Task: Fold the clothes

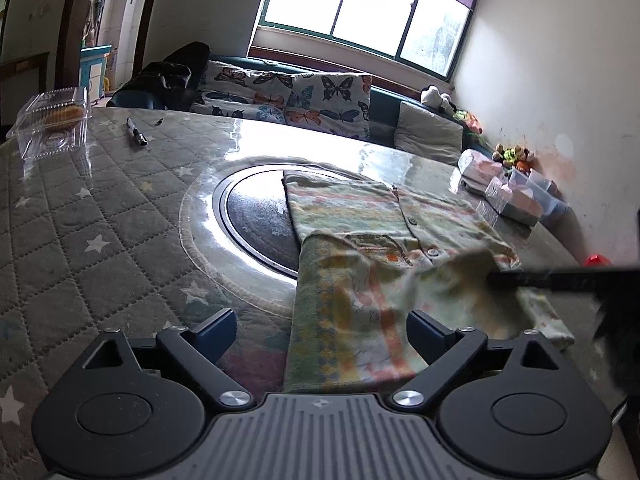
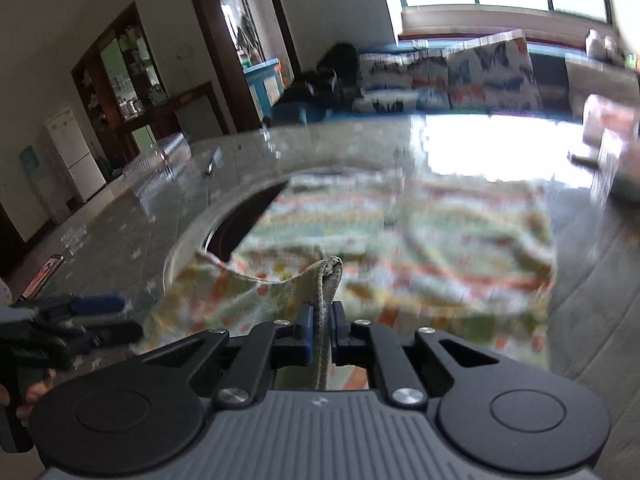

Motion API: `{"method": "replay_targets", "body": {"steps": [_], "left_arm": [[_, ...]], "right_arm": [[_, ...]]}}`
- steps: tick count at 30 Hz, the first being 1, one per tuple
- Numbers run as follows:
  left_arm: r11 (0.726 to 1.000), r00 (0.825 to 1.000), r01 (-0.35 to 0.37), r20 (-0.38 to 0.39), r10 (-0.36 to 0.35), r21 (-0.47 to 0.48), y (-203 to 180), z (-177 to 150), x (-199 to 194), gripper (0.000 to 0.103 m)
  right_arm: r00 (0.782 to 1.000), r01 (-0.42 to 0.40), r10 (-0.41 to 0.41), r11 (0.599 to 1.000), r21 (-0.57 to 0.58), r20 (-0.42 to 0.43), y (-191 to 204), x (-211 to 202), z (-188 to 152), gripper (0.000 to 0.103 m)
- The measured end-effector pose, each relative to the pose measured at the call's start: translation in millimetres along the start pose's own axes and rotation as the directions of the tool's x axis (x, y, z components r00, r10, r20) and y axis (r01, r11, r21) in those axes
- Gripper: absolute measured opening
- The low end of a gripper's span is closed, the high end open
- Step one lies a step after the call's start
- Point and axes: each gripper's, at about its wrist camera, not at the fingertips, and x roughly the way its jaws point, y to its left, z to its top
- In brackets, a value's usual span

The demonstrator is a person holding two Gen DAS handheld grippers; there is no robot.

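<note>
Right gripper [image 2: 322,322] pinches a bunched edge of the patterned shirt [image 1: 360,240], fabric squeezed between its blue pads and rising in a small peak above them — a hold suited to carrying that edge up and over the rest of the garment for a fold. Its view is blurred, so I cannot tell which hem or sleeve it has. Left gripper [image 1: 320,332] hangs low with its jaws spread wide and nothing between them; the near panel of the shirt lies just beyond and partly between the fingertips, which suggests it is free to pin or take a second corner.

The shirt lies buttoned-side up on the quilted table [image 1: 80,220], its far-left part overlapping the dark round inset [image 1: 256,220] at the table's centre. A near flap is lifted off the surface toward the right, where the other tool's dark finger crosses the left view.

To the left the cloth-covered top is broad and open, with only a clear plastic box [image 1: 56,120] and a pen [image 1: 137,132] far off. To the right, storage boxes [image 1: 516,196] stand near the shirt's far corner, so a fold is probably safer swung leftward or toward the near edge.
</note>
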Motion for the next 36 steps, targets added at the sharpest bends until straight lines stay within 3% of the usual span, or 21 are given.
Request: {"method": "replay_targets", "body": {"steps": [6, 13, 20, 26, 31, 36], "left_arm": [[1.000, 1.000, 0.002, -0.024, -0.002, 0.029, -5.8, -4.1, 7.2, 0.096], [0.999, 0.999, -0.002, -0.034, 0.003, 0.032, -3.7, -3.8, 11.7, 0.097], [0.999, 1.000, -0.025, -0.014, 0.025, 0.035, -1.1, 10.2, 11.4, 0.095], [0.999, 0.999, 0.029, 0.019, -0.030, 0.039, -9.8, 33.0, 21.7, 0.072], [0.993, 0.994, 0.107, -0.004, -0.107, 0.043, -23.7, 45.4, 49.4, 0.039], [0.987, 0.987, 0.151, -0.057, -0.148, 0.055, -31.4, 44.5, 79.2, 0.028]], "right_arm": [[0.994, 0.051, -0.045, 0.997, -0.058, 0.104, 3.6, -34.1, 27.1, 0.007], [0.983, 0.129, -0.121, 0.990, -0.050, 0.141, -6.7, -57.5, 32.7, 0.005], [0.983, 0.179, -0.179, 0.984, -0.004, 0.038, -29.6, -31.2, 8.4, 0.006], [0.987, 0.157, -0.157, 0.988, 0.001, -0.011, -37.1, -5.4, -3.8, 0.008], [0.988, 0.152, -0.151, 0.988, 0.028, -0.033, -45.8, 14.9, -7.6, 0.009], [0.988, 0.147, -0.144, 0.988, 0.044, -0.055, -51.2, 24.4, -15.2, 0.010]]}}
